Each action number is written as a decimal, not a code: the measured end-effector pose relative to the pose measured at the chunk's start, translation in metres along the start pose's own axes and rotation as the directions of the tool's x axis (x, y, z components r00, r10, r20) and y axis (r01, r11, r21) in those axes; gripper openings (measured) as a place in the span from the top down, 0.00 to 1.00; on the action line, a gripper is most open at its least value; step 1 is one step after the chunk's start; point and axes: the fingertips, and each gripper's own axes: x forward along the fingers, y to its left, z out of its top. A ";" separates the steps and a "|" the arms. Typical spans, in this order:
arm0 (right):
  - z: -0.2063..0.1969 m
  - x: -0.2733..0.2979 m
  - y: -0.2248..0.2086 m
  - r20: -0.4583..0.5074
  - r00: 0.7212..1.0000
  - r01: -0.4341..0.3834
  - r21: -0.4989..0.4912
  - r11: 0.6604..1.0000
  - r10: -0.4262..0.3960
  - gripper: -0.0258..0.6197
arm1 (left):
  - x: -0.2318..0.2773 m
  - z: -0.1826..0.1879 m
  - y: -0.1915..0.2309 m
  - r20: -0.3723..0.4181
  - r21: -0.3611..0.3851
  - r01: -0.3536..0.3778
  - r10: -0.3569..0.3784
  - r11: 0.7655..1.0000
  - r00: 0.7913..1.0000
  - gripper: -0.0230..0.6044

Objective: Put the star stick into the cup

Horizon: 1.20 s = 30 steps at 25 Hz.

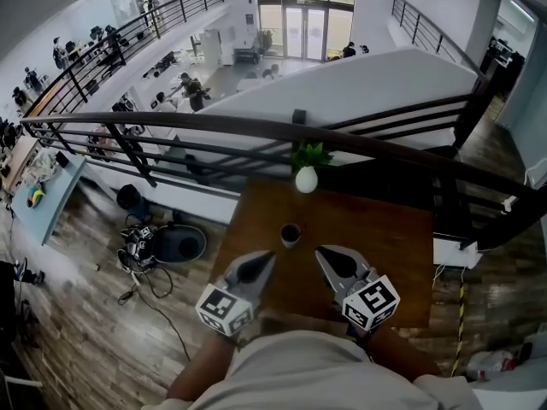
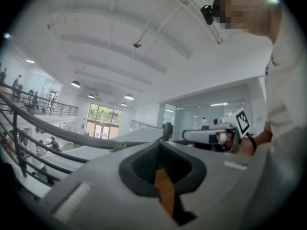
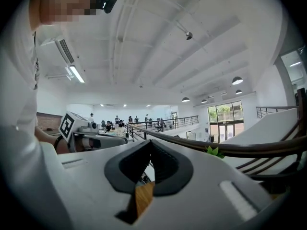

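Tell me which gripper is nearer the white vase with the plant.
Right, by a little. In the head view the right gripper sits almost straight below the white vase; the left gripper is equally far back but further off to its left.

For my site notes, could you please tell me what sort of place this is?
Probably an upper gallery in a large office or lab: a railing runs past the table, people are on the floor below, and glass doors stand beyond.
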 end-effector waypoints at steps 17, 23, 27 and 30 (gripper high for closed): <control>-0.042 -0.144 0.009 -0.024 0.994 -0.109 0.046 0.993 0.110 0.95 | 0.007 -0.043 -0.138 -0.020 -0.021 -0.104 0.104 0.994 0.994 0.96; -0.039 -0.181 0.015 -0.021 0.990 -0.137 0.068 0.988 0.138 0.95 | 0.006 -0.050 -0.180 -0.041 -0.048 -0.129 0.127 0.990 0.991 0.96; -0.049 -0.192 0.013 -0.026 0.987 -0.153 0.094 0.984 0.156 0.95 | 0.005 -0.057 -0.197 -0.064 -0.039 -0.139 0.137 0.989 0.989 0.96; -0.052 -0.191 0.017 -0.024 0.986 -0.165 0.092 0.982 0.168 0.95 | -0.003 -0.059 -0.197 -0.066 -0.036 -0.154 0.151 0.987 0.986 0.96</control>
